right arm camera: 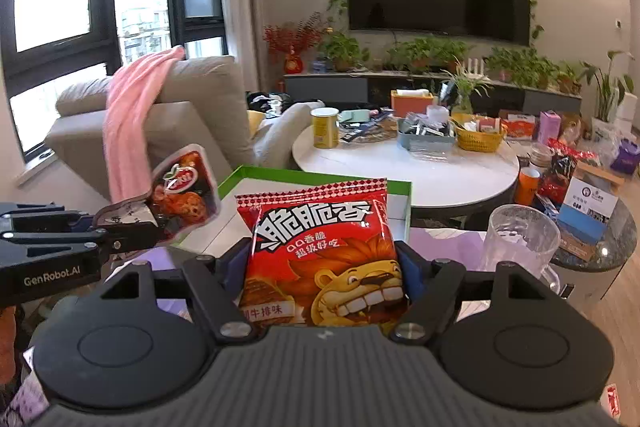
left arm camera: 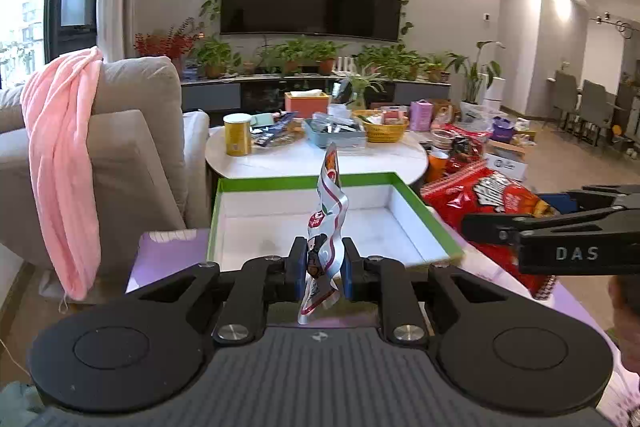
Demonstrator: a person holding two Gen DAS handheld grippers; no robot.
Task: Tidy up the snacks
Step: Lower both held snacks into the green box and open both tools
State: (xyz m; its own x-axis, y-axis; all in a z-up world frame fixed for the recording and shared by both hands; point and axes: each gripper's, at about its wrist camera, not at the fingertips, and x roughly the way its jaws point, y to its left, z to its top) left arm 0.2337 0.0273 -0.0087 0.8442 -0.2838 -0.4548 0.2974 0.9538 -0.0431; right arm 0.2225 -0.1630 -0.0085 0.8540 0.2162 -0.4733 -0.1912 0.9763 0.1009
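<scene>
- The fingers (left arm camera: pixel 298 259) of your left gripper (left arm camera: pixel 324 263) are closed tight on a thin, crinkled silver foil snack pouch with red printing (left arm camera: pixel 328 211), pinching it edge-on near its lower end so it stands upright between the blue pads.
- From the right wrist view, that same pouch (right arm camera: pixel 182 187) shows its red front face, held off to the left, above the near left corner of the box.
- The fingers of your right gripper (right arm camera: pixel 324 267) are clamped on either side of a puffy red snack bag printed with a cartoon lion and white Chinese lettering (right arm camera: pixel 320 251); the bag stands upright, and its lower half fills the gap between them.
- Beyond both grippers sits a shallow open cardboard box with a bright green rim and white inside (left arm camera: pixel 416 199), resting on a desk with a lilac cover (left arm camera: pixel 168 255).
- A clear glass mug (right arm camera: pixel 520 243) stands on the desk to the right of the lion bag.
- Beyond the box, a round white desk (left arm camera: pixel 360 157) carries a yellow can, a grey tray and a yellow basket.
</scene>
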